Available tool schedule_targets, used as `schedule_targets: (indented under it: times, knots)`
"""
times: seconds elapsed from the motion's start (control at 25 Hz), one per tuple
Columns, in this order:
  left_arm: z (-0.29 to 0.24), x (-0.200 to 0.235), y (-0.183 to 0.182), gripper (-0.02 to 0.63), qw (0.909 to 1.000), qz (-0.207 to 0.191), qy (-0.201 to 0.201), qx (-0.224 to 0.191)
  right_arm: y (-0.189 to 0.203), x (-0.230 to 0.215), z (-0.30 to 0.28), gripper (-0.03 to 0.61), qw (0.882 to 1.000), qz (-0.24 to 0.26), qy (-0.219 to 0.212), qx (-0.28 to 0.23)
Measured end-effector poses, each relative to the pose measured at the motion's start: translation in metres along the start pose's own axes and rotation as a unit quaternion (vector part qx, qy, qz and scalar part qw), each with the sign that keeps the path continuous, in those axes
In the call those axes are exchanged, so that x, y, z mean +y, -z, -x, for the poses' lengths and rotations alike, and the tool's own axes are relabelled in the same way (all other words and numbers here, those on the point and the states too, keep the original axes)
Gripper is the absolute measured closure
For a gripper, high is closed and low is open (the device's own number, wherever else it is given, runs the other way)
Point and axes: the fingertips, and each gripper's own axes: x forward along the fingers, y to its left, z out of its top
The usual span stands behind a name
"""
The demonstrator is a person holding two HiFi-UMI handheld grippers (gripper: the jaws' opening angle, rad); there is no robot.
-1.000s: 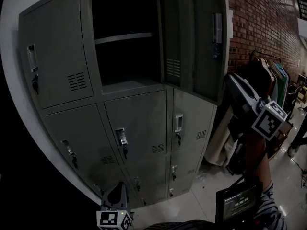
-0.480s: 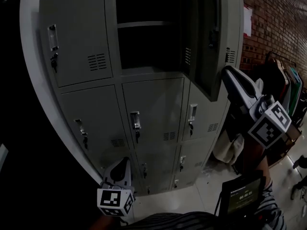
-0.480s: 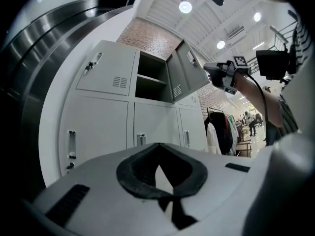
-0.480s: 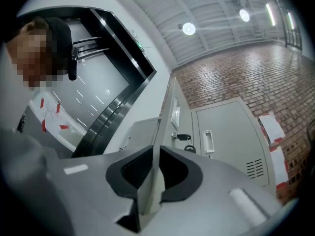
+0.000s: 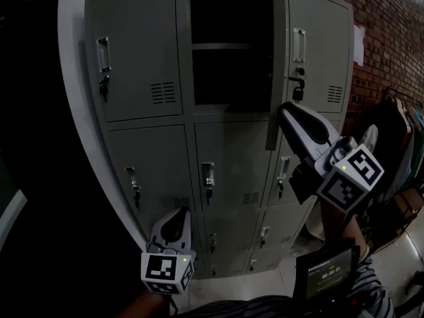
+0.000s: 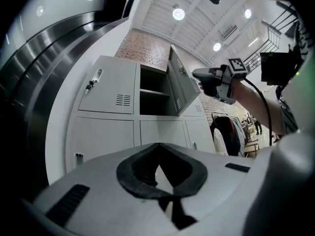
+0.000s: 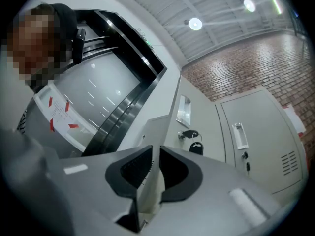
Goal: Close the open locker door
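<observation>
The grey locker bank [image 5: 142,65] has its top middle compartment [image 5: 228,45] open and dark inside. Its door [image 5: 278,58] stands swung out, seen almost edge-on. My right gripper [image 5: 283,108] sits at the door's lower free edge. In the right gripper view the door's thin edge [image 7: 165,132] runs between the jaws of the right gripper [image 7: 153,149], which are shut on it. A key with a dark fob [image 7: 196,146] hangs from the door's lock. My left gripper [image 5: 182,211] hangs low before the lower lockers, shut and empty [image 6: 158,145].
A brick wall [image 5: 391,18] and a rack of clothes [image 5: 391,131] stand right of the lockers. A small screen [image 5: 324,273] shows at my right forearm. An escalator [image 7: 123,107] and a person [image 7: 49,48] are behind the door.
My right gripper has moved up and left onto the door's edge. The door now looks narrower than before. The left gripper has risen in the view.
</observation>
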Motion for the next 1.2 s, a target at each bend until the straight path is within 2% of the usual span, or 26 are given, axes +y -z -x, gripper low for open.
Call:
schedule_targets:
  times: [0.2, 0.6, 1.2]
  knots:
    - [0.003, 0.025, -0.006, 0.609, 0.9995, -0.01, -0.029, -0.01, 0.019, 0.012, -0.034, 0.534, 1.0, -0.009, -0.026, -0.003]
    - [0.002, 0.067, -0.006, 0.609, 0.9976, -0.019, -0.066, -0.014, 0.063, 0.016, -0.1, 0.525, 0.999, -0.005, -0.043, 0.012]
    - [-0.009, 0.119, 0.009, 0.609, 0.9955, -0.012, -0.094, -0.001, 0.142, -0.012, -0.186, 0.535, 0.997, 0.001, -0.019, 0.069]
